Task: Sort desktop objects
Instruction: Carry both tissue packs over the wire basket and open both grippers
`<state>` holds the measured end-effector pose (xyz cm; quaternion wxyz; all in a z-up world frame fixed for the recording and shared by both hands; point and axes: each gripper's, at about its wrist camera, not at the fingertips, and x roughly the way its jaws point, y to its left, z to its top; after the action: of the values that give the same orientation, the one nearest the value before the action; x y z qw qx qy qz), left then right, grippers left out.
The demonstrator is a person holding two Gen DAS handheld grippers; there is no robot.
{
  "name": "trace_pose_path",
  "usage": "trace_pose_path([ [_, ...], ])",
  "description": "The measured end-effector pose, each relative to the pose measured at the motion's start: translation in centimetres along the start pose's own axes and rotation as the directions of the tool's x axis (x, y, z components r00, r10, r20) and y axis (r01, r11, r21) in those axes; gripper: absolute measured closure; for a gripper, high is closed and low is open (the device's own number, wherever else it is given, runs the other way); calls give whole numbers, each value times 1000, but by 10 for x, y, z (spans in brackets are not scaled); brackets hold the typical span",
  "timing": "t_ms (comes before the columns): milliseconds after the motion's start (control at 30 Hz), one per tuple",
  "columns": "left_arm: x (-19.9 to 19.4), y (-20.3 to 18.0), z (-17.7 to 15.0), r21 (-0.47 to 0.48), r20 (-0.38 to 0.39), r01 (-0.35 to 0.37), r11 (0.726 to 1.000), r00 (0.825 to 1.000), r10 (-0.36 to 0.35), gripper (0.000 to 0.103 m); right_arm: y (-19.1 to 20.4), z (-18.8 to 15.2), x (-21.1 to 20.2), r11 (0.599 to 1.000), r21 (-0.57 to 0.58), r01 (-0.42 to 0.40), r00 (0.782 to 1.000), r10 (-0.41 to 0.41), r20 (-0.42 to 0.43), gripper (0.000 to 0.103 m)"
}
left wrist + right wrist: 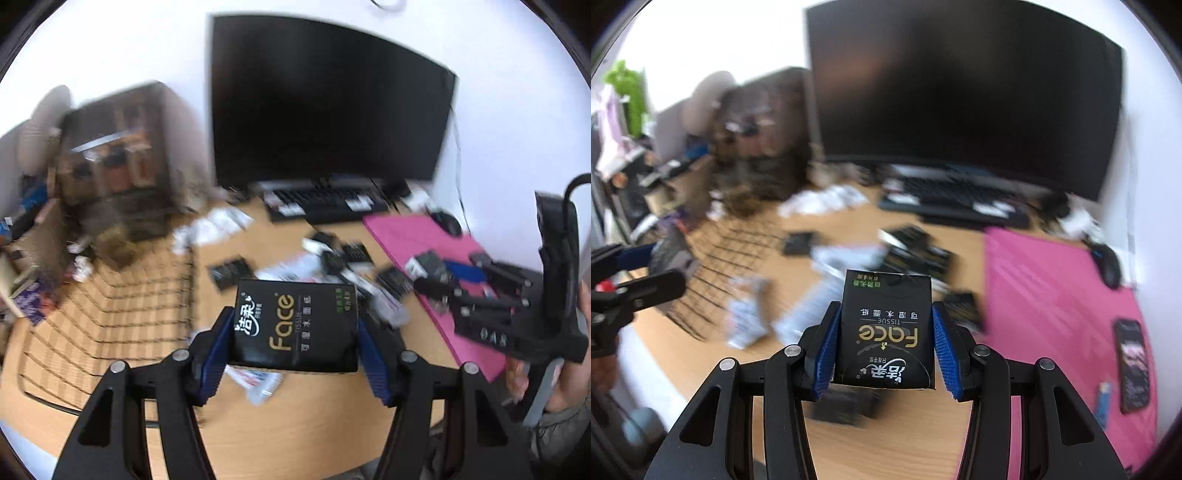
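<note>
Both hands were loaded: the left gripper (295,345) clamped one black Face tissue pack (295,325), the right gripper (883,349) another (886,332), above the cluttered surface (295,424); best carried level to the wire basket (110,314).

Near desk (295,435): bare wood, passable.
Centre: scattered black packs (231,272) block.
Back: monitor (325,103), keyboard (325,201).

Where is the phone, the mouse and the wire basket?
phone (1133,373), right wrist view, middle of its screen
mouse (1109,268), right wrist view, its back
wire basket (110,314), left wrist view, its mesh floor
</note>
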<state>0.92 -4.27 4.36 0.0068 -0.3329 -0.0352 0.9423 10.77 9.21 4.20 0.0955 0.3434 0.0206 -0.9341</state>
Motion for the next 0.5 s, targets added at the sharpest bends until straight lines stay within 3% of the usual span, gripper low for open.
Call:
trace_pose_path([
  [100,-14,42,5,-69,15,-74,995,997,75,34,53,29,5,989,-74,-130,991,131,7,57],
  [233,-23,105,4,-162,4,-215,963,976,218,34,136,63,18,957,-210,-200,977,210,27,57],
  [367,-19,141,-1,-198,-25,-283,939,959,283,34,200,78,45,921,-266,-287,956,291,-23,57],
  [500,-6,162,-11,-211,-65,-312,926,950,306,34,232,69,72,916,-266,-300,954,290,-76,56],
])
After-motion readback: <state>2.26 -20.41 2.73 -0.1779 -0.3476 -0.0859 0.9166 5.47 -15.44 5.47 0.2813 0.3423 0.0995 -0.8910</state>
